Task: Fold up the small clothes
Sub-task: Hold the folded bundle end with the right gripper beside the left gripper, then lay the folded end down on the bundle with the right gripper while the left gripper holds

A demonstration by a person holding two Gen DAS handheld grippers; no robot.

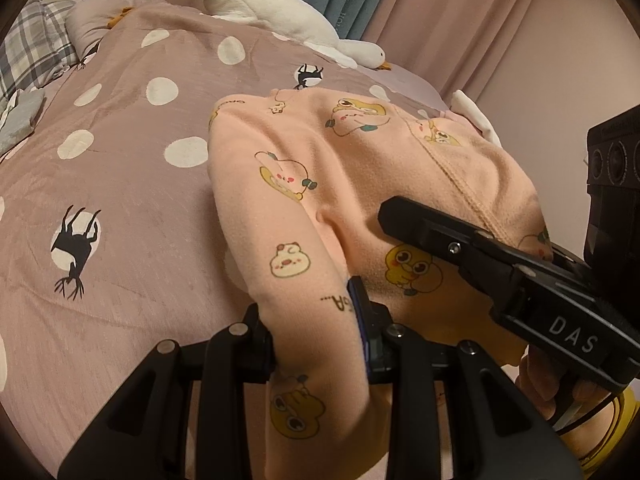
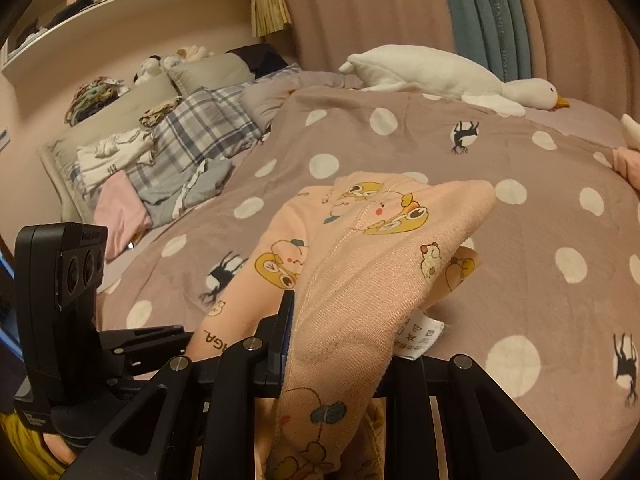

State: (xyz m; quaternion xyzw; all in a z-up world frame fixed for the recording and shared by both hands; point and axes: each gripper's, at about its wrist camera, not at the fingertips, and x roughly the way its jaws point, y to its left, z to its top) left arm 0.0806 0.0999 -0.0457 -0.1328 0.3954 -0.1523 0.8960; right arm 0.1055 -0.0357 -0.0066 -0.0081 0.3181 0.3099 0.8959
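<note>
step: mid-fold | L gripper (image 1: 320,332) + R gripper (image 2: 340,344) both clamp peach garment (image 1: 360,168), lifted centre frame | next: lay flat on bedspread (image 1: 120,160)

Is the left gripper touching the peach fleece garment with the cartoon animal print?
Touching. The left wrist view shows the left gripper with its fingers closed on a fold of the peach fleece garment, fabric bunched between them.
</note>
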